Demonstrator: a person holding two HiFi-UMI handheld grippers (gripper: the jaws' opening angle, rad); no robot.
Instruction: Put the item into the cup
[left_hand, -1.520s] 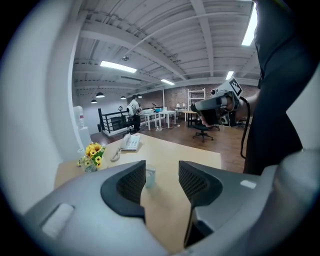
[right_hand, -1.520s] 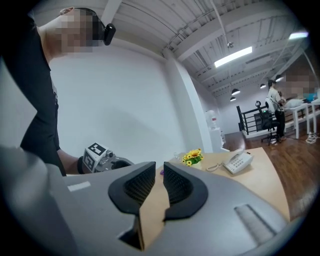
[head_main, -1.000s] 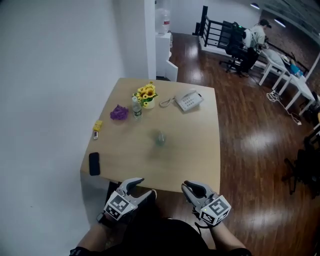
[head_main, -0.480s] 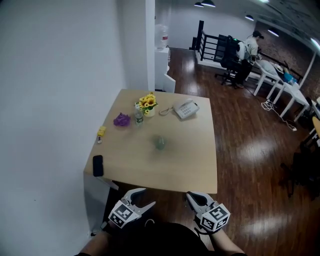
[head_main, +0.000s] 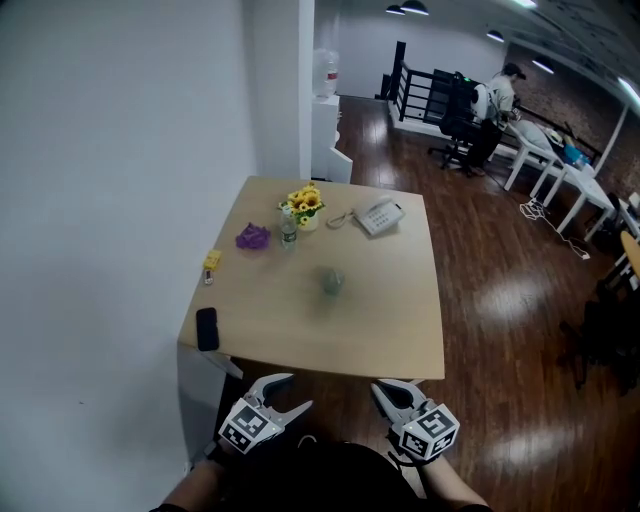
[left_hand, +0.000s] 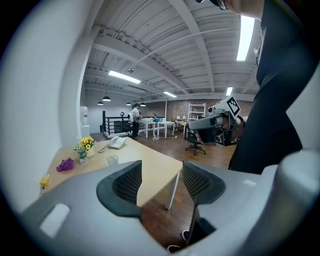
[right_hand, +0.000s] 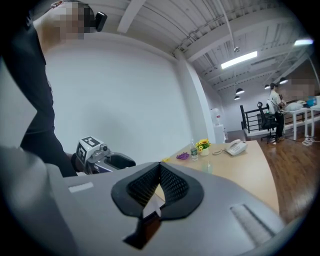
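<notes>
A clear cup (head_main: 332, 282) stands near the middle of the light wooden table (head_main: 400, 330). A crumpled purple item (head_main: 253, 237) and a small yellow item (head_main: 212, 260) lie towards the table's left side. Both grippers hang below the table's near edge, off the table and close to the person's body. My left gripper (head_main: 288, 394) is open, with nothing between its jaws; in the left gripper view (left_hand: 161, 175) the cup (left_hand: 113, 160) shows far ahead. My right gripper (head_main: 392, 392) is shut and empty, its pads meeting (right_hand: 160, 167).
A black phone (head_main: 207, 328) lies at the table's near left edge. A pot of yellow flowers (head_main: 306, 203), a small bottle (head_main: 288, 232) and a desk telephone (head_main: 380, 216) stand at the far side. A white wall runs along the left. Dark wooden floor lies to the right.
The left gripper's jaws have spread wider. Both grippers sit lower in the head view, farther back from the table's near edge. The right gripper stays shut.
</notes>
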